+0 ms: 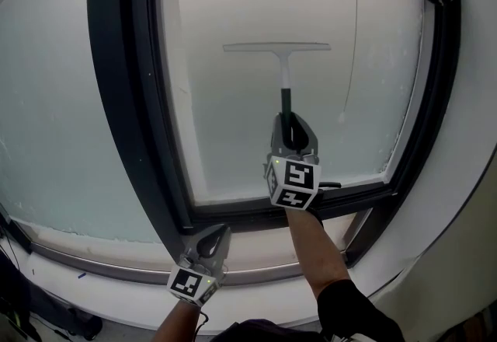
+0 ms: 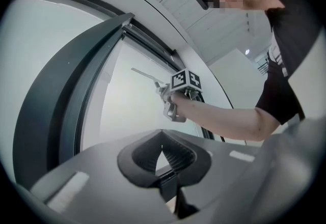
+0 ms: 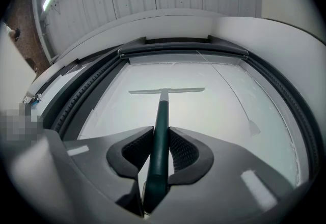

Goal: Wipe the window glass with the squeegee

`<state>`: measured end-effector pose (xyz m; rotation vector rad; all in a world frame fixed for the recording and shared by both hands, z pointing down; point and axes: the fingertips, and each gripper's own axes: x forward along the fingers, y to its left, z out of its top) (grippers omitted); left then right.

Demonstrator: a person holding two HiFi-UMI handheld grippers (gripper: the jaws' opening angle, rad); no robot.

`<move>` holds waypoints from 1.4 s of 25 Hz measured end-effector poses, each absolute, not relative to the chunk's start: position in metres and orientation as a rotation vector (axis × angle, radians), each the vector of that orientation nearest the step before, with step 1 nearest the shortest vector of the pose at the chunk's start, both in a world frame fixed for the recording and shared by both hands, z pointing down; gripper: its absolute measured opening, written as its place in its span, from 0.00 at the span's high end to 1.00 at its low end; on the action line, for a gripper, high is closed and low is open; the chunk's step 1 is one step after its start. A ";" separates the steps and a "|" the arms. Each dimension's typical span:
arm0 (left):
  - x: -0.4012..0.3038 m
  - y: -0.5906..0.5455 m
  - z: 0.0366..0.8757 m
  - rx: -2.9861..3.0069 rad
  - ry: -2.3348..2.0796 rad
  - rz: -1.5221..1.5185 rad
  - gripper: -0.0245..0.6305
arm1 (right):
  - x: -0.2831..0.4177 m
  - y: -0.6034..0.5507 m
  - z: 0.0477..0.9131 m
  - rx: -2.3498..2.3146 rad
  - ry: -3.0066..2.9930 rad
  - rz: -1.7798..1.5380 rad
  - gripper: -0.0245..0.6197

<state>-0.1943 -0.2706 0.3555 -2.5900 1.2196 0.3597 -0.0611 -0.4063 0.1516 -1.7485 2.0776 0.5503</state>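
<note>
The window glass [image 1: 233,130] fills most of the head view, pale and frosted-looking, set in a dark frame [image 1: 116,99]; the squeegee [image 1: 284,76] stands upright against the glass, its pale blade [image 1: 276,47] level in the upper half of the pane and its green handle [image 3: 162,116] running down from it. The right gripper [image 3: 162,132] is clamped on the lower part of that handle, jaws pressed against both its sides; the left gripper [image 2: 163,147] hangs low by the bottom of the frame, jaws together with nothing between them. A thin cord [image 1: 351,45] hangs down the right side of the pane.

The likely trouble is leverage; held so far from the blade, the handle could twist in the grip, lifting one end off the glass and leaving streaks. A sideways drift to the right could snag the cord.
</note>
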 end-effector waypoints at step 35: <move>-0.189 -0.283 0.351 -2.595 1.297 0.410 0.96 | -0.061 -0.394 0.242 -1.789 2.163 0.411 0.81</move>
